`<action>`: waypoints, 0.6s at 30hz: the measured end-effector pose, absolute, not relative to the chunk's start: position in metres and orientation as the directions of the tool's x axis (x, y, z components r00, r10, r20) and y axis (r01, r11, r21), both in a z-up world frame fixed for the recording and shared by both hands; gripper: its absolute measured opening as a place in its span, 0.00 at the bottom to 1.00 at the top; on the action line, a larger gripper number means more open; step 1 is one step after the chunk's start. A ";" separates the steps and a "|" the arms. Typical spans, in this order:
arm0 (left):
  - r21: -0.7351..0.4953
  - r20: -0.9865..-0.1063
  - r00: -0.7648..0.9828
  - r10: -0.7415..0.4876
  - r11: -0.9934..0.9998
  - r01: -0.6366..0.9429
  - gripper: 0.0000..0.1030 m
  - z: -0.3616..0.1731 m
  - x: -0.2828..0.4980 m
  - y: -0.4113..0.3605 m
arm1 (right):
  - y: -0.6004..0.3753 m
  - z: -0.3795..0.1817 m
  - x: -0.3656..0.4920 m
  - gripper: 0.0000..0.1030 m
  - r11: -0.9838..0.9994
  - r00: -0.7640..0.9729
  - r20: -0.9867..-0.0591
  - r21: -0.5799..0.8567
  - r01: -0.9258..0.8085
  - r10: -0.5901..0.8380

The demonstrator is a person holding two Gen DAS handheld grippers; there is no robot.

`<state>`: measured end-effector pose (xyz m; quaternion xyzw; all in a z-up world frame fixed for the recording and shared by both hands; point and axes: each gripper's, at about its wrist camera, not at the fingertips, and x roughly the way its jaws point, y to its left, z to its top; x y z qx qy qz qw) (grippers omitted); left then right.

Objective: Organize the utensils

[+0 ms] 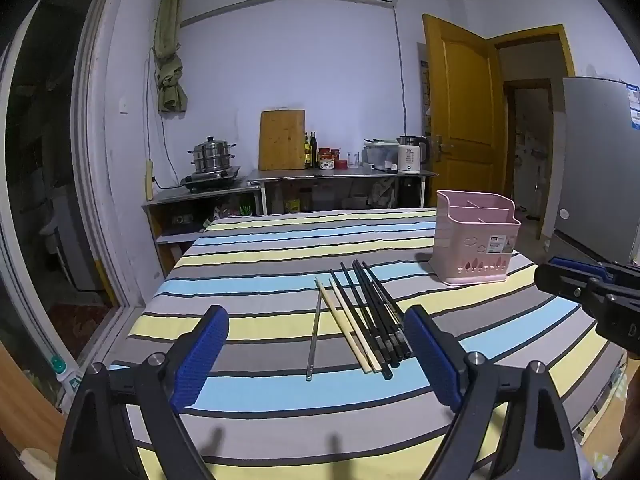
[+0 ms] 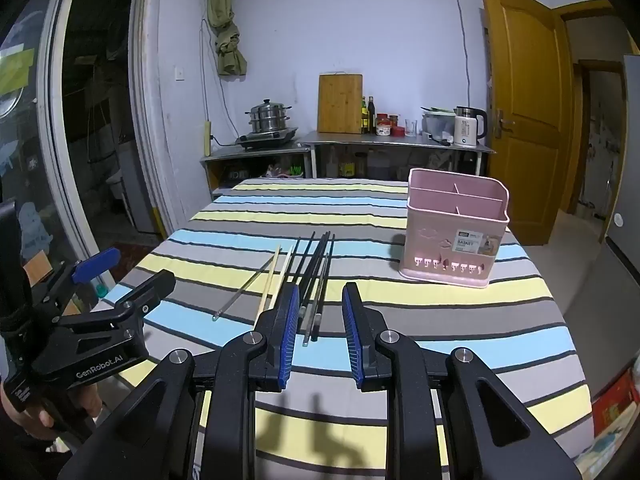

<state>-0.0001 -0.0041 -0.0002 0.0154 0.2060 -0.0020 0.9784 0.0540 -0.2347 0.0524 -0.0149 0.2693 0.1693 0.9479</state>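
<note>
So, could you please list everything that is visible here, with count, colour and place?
black chopsticks: several, exact count unclear, black, bundled on the striped cloth
pale chopsticks: two, cream, left of the black ones
clear stick: one visible apart, transparent, leftmost on the cloth
utensil basket: one, pink, empty compartments, right rear of the table
striped cloth: one, yellow, blue, grey, covering the table
cutting board: one, wooden, leaning on the back wall
steamer pot: one, silver, on the stove
kettle: one, white and black, on the counter
door: one, yellow, open
left hand-held gripper: open, blue pads
right hand-held gripper: open, narrower gap
</note>
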 end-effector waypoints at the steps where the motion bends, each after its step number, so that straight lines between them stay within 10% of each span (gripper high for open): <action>1: 0.028 -0.403 0.915 0.001 1.000 0.011 0.86 0.000 0.000 -0.005 | -0.235 0.052 0.054 0.22 0.942 0.798 -0.514 0.066 -0.329 0.315; 18: 0.022 -0.399 0.917 -0.003 1.000 0.012 0.84 0.002 -0.002 -0.008 | -0.235 0.051 0.054 0.22 0.942 0.796 -0.516 0.068 -0.329 0.315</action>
